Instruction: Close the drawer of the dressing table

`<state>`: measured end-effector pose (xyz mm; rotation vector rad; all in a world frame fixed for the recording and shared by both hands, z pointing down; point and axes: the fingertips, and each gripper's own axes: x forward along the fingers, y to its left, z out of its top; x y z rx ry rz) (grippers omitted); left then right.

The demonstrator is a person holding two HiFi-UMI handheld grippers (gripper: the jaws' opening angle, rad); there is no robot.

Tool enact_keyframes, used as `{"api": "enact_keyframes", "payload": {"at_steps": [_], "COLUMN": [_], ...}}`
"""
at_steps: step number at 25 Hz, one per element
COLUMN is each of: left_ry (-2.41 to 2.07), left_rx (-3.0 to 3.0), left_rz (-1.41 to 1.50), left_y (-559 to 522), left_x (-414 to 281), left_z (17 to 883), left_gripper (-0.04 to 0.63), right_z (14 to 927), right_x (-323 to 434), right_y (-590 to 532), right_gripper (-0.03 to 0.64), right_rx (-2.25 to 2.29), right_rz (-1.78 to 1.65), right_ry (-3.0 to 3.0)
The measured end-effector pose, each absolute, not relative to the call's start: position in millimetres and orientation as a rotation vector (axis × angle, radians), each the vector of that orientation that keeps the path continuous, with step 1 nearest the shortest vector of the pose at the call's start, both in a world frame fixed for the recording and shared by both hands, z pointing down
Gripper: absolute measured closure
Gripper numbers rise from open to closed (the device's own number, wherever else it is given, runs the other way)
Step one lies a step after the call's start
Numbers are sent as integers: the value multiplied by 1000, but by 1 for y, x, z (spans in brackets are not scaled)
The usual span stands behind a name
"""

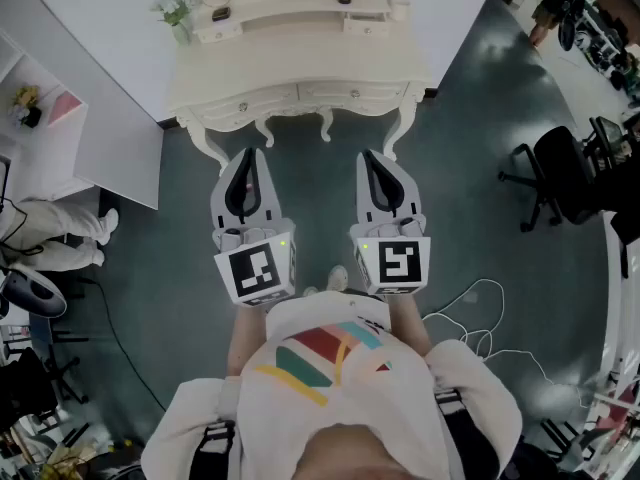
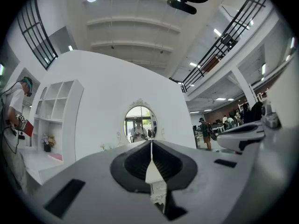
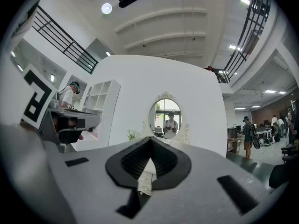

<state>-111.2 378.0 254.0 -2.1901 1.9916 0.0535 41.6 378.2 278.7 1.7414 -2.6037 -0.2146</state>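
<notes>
Drawer fronts sit side by side in the apron along the near edge of the dressing table, which stands against a white wall at the top of the head view. Each is a cream panel with small knobs, and from this steep angle both look flush with the apron, though I cannot be sure. The table is cream-white with a scalloped lower edge and curved, carved legs. A small plant stands at its back left corner, and a pale cup stands near the back right. The left gripper and right gripper are held side by side over the grey-green floor, just short of the table's front legs and apart from it. Both point toward it with their tips pressed together on nothing. In the left gripper view, the jaws meet in a thin seam with nothing between them. An oval mirror in an ornate frame rises beyond them, and a sliver of carved cream woodwork shows below the pads. White shelves stand to the left. In the right gripper view, the jaws are likewise clenched and empty. The mirror is straight ahead, and the same carved front shows through the gap beneath.
</notes>
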Motion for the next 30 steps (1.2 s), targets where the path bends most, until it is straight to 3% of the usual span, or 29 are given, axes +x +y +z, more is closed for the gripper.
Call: {"api": "enact_keyframes", "payload": {"at_steps": [30], "left_ry": [2084], "left_rx": [-2157], "left_rz": [0], "left_y": [331], "left_x": [-103], "left_z": [277], "left_gripper": [584], "right_z": [304], "right_x": [61], "right_y": [328], "right_gripper": [617], "right_rx": [1634], "right_rz": [-147], "right_ry": [-2621]}}
